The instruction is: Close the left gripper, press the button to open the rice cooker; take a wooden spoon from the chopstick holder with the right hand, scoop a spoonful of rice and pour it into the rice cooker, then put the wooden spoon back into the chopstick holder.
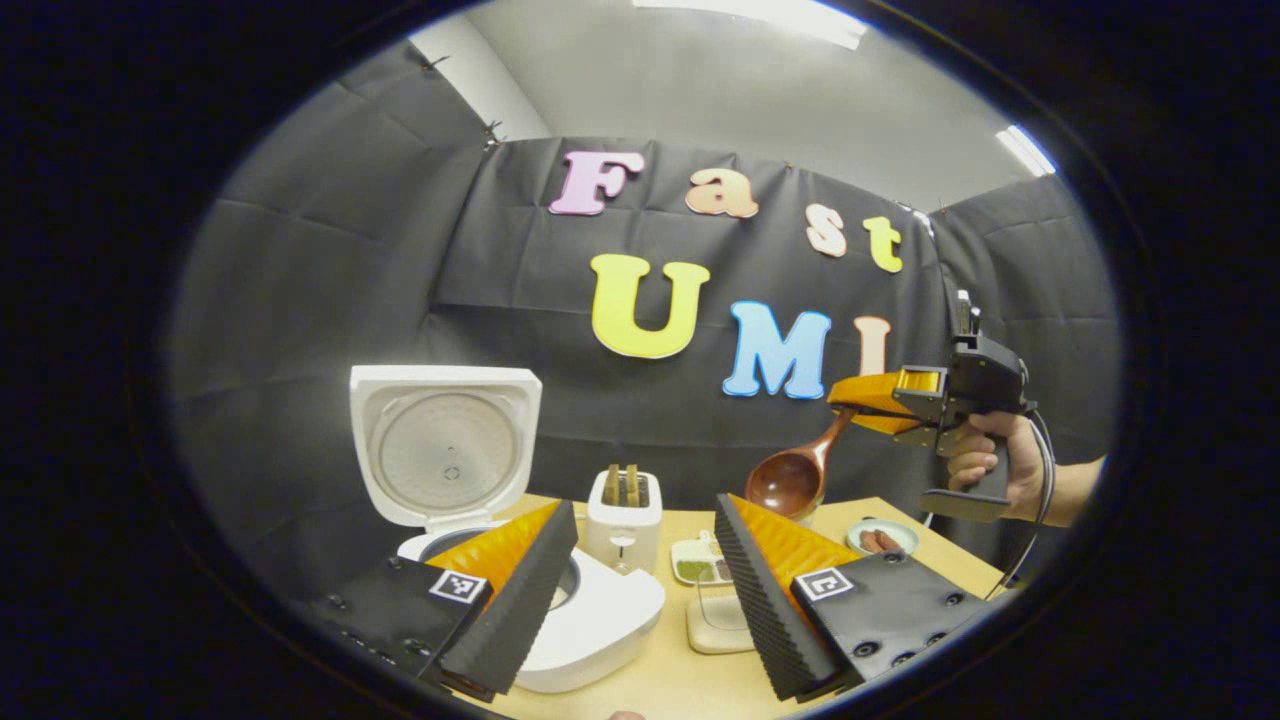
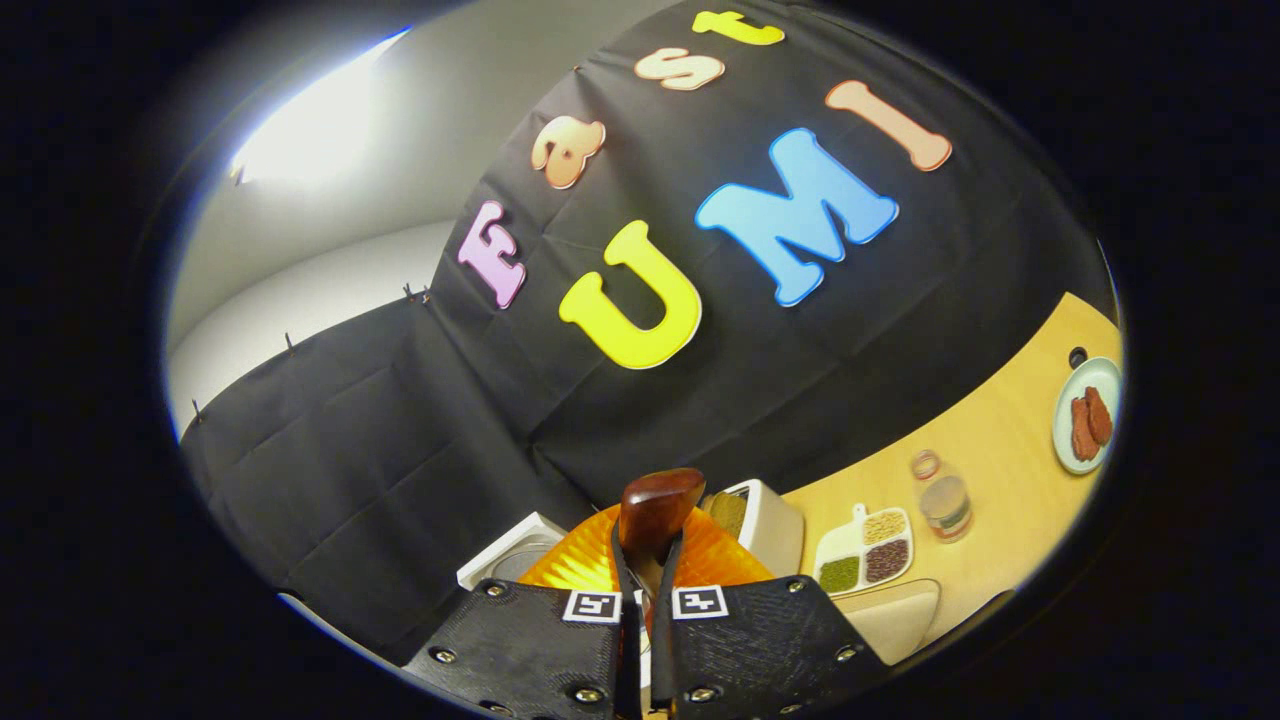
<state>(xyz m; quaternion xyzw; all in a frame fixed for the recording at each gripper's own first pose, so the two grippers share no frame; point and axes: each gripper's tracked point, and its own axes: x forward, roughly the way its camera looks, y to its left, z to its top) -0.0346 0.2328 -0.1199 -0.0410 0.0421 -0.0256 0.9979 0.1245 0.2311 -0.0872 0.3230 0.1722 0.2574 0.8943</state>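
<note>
Two grippers: one idle, one carrying.
Rice cooker: stood at the left on the table, lid upright and open.
Left gripper: fingers spread apart, holding nothing, just above the cooker's front edge.
Wooden spoon: hung in the air right of the toaster, bowl tilted downward.
Right gripper: fingers clamped together on the spoon's handle.
Risk: with the bowl tilted, scooped rice would likely spill onto the table short of the cooker; a thin handle could twist in the grip.

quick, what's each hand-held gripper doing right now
Left hand-held gripper: open, holding nothing.
Right hand-held gripper: closed on the wooden spoon handle.
</note>
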